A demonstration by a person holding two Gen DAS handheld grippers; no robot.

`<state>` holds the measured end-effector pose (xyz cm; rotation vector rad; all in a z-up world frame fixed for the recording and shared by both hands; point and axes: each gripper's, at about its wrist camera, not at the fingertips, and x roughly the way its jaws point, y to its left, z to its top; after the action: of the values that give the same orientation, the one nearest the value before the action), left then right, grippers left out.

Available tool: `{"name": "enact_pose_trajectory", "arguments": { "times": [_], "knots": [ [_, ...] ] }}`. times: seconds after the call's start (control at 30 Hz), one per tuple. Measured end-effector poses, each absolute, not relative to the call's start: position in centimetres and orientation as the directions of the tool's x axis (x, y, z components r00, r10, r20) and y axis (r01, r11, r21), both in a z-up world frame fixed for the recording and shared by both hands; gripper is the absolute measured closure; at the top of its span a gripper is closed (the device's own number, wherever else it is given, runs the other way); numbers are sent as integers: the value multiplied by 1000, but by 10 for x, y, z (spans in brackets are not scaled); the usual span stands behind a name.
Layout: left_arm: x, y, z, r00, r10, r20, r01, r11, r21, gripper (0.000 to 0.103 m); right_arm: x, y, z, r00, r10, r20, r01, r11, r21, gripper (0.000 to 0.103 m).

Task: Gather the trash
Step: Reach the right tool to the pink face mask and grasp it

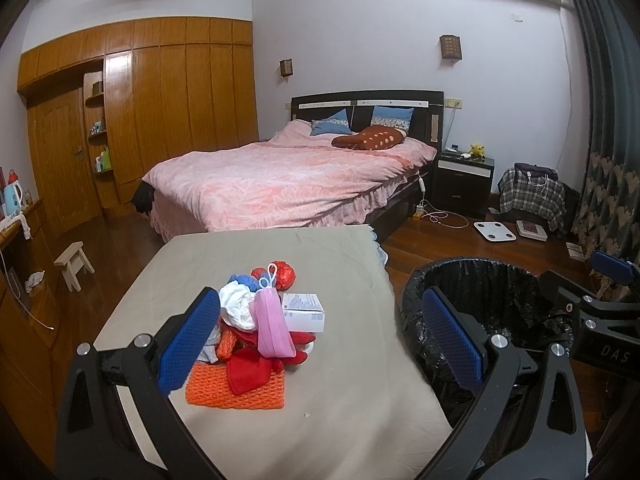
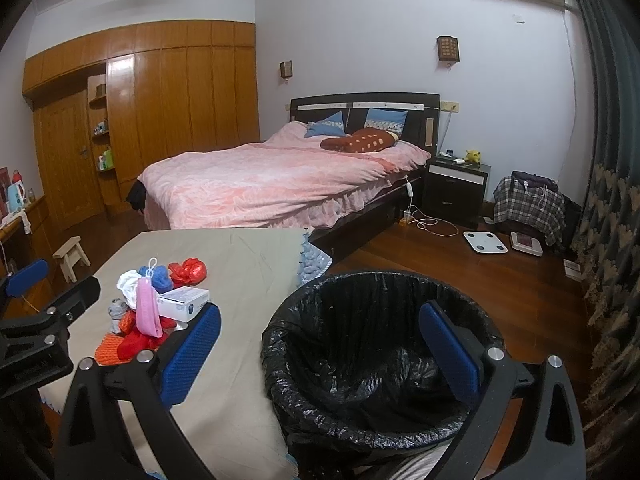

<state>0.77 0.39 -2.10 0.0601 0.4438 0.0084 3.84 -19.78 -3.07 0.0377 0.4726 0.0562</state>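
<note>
A pile of trash (image 1: pixel 256 328) lies on the beige-covered table (image 1: pixel 340 392): a pink mesh pouch (image 1: pixel 271 324), white crumpled plastic (image 1: pixel 237 309), red crumpled items (image 1: pixel 284 274), an orange knit pad (image 1: pixel 236 390) and a white box (image 1: pixel 303 312). The pile also shows in the right wrist view (image 2: pixel 152 312). A bin with a black bag (image 2: pixel 376 356) stands right of the table. My left gripper (image 1: pixel 320 340) is open and empty, above the table just right of the pile. My right gripper (image 2: pixel 320 352) is open and empty over the bin.
A bed with a pink cover (image 1: pixel 288 176) stands behind the table. A small wooden stool (image 1: pixel 74 264) is on the floor at left. A nightstand (image 1: pixel 464 180), a scale (image 1: pixel 494 231) and a chair with a plaid cloth (image 1: pixel 530 196) are at right. Wardrobes (image 1: pixel 160 100) line the far wall.
</note>
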Motion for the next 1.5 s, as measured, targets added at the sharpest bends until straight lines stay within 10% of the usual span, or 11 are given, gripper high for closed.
{"name": "enact_pose_trajectory", "arguments": {
  "times": [0.5, 1.03, 1.5],
  "knots": [
    [45, 81, -42, 868, 193, -458, -164, 981, 102, 5, 107, -147, -64, 859, 143, -492, -123, 990, 73, 7],
    [83, 149, -84, 828, 273, -490, -253, 961, 109, 5, 159, -44, -106, 761, 352, -545, -356, 929, 103, 31],
    [88, 181, -93, 812, 309, -494, -299, 949, 102, 13, 167, 16, -130, 651, 455, -607, -501, 859, 106, 78]
  ]
}}
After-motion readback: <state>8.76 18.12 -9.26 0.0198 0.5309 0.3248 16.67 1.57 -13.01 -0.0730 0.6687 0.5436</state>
